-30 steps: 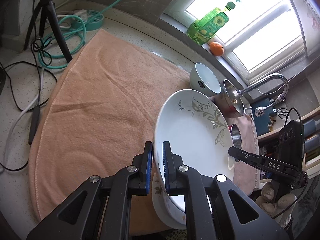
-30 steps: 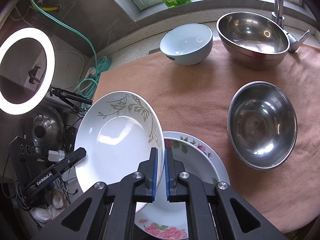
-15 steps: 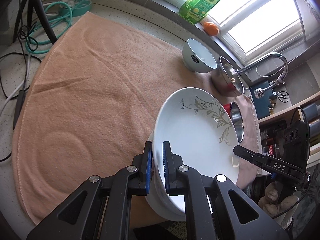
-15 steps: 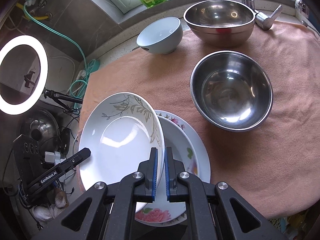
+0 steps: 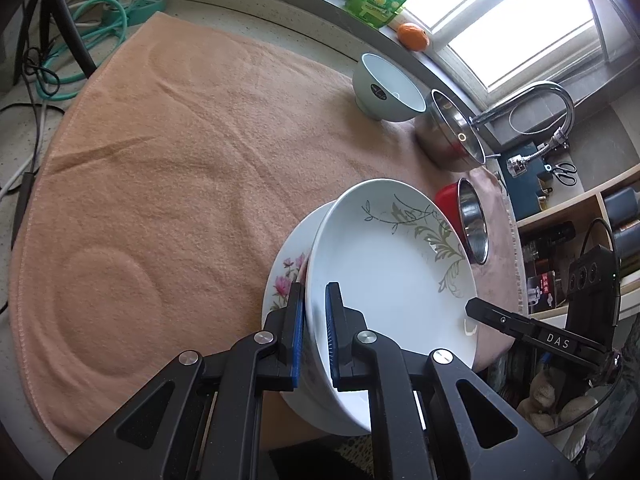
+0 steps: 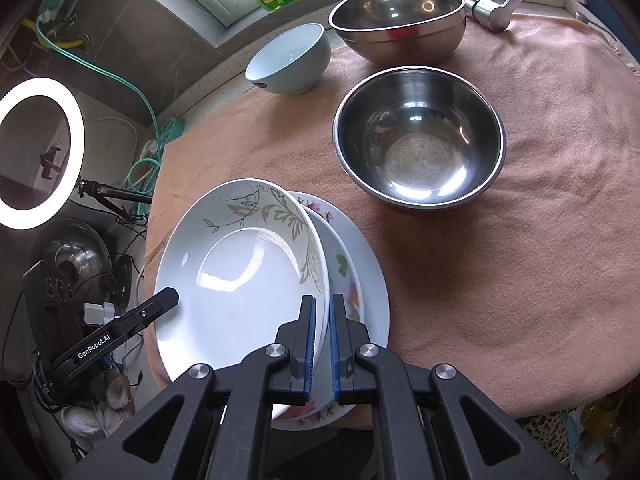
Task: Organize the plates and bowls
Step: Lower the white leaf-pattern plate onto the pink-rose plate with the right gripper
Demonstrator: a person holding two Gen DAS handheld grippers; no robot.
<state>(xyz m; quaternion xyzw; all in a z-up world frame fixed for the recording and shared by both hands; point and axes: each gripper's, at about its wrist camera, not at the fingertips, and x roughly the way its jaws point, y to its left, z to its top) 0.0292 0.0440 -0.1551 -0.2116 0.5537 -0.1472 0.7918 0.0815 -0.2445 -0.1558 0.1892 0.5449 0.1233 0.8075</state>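
Peach towel (image 6: 500, 260) covers counter below window sill. Left gripper (image 5: 315, 334) and right gripper (image 6: 321, 344) both pinch the leaf-pattern plate (image 6: 240, 276) rim, tilted over floral plate (image 6: 360, 280) at 6 o'clock. Only right view shows ring light (image 6: 40, 152).

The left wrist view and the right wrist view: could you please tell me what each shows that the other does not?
Only the left wrist view shows the shelves, the scissors and the faucet's spout. Only the right wrist view shows the ring light and the inside of the near steel bowl. Both show the leaf plate gripped at opposite rims by the left gripper and right gripper above the flower plate, the blue bowl, the orange and the towel.
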